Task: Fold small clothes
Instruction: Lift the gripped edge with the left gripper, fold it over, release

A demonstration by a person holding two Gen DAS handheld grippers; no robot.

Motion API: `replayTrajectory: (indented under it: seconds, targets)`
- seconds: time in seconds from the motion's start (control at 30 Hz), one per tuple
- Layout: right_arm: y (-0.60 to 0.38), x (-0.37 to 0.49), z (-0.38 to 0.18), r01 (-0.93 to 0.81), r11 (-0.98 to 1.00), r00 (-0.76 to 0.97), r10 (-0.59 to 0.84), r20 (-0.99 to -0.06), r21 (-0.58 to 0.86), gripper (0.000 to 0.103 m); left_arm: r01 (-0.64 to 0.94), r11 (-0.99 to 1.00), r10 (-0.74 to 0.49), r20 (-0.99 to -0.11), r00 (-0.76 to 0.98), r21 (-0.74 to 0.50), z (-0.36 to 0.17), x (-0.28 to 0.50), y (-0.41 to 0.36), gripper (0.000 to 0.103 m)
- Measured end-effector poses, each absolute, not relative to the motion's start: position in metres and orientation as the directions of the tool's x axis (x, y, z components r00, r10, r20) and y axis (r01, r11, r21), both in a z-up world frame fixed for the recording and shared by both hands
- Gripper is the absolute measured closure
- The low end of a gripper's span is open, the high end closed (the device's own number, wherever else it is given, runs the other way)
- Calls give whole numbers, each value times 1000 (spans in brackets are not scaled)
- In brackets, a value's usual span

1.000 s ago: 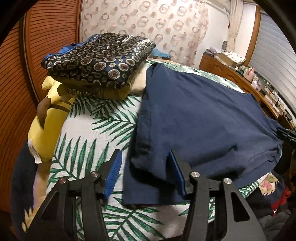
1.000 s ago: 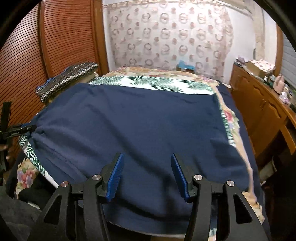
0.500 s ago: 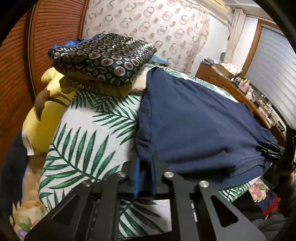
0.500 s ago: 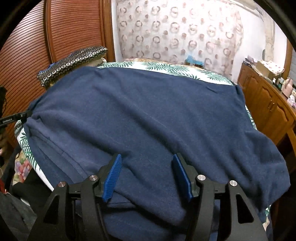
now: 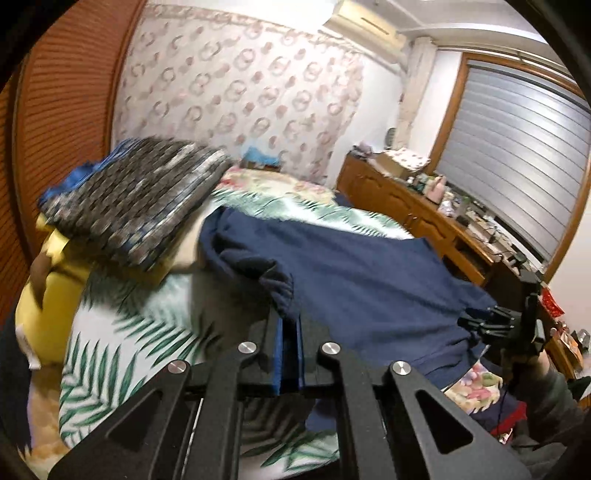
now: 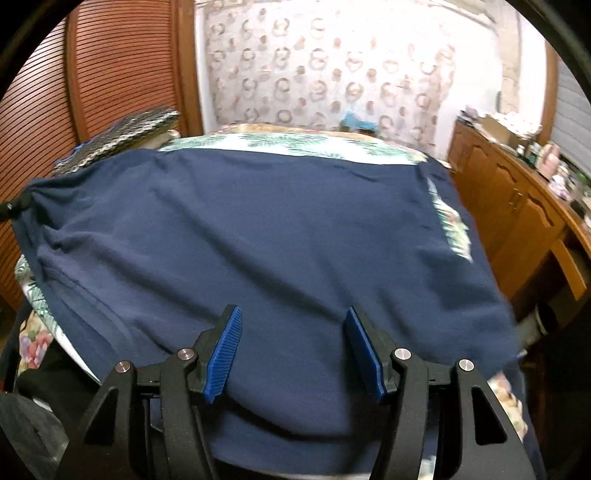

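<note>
My left gripper (image 5: pixel 289 345) pinches the navy shirt's (image 6: pixel 266 240) edge to lift a fold; my right gripper (image 6: pixel 295 350) hovers above it, fingers spread.

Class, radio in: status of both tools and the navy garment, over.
Left tool shut on navy garment edge. Right tool open, over the cloth. Folded patterned pile sits beside it.

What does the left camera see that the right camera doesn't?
Only the left view shows the yellow plush beside the bed, the air conditioner up on the wall, and the left claw shut on the shirt's edge. Only the right view shows the right claw open over the shirt. Both show the navy shirt, the leaf-print cover, the patterned pile and the wooden cabinet.
</note>
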State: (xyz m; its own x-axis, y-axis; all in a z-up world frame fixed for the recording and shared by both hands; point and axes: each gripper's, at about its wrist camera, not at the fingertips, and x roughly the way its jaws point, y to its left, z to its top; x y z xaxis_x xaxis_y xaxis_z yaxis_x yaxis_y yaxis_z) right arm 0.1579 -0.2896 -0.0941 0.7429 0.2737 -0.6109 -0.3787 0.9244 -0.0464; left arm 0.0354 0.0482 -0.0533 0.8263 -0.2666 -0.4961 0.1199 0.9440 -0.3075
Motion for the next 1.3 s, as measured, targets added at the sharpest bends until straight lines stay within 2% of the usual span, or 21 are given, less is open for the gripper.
replayTrajectory:
  seconds: [0.13,0.27,0.43,0.83,1.3]
  targets:
    - [-313,154,-97,-322,946,750,237,-617,-27,42,191,923,-338,-465,818,-334,-37,52,30,97]
    - [-321,150,-98,-323,946,738,269,-619,26,42,261,917,-377,-448,811,-300,-19,70,-1,97]
    - [-318,147,-97,-307,951,747,257,-614,25,42,331,906,-418,-440,794,-264,0,89,-32,97]
    - [-335,143,-97,-291,954,771,281,-572,77,42,516,837,-537,-447,715,-182,48,134,-123,97]
    - [-346,126,-96,-251,962,796,267,-543,105,42,685,718,-654,-455,604,-123,89,137,-222,97]
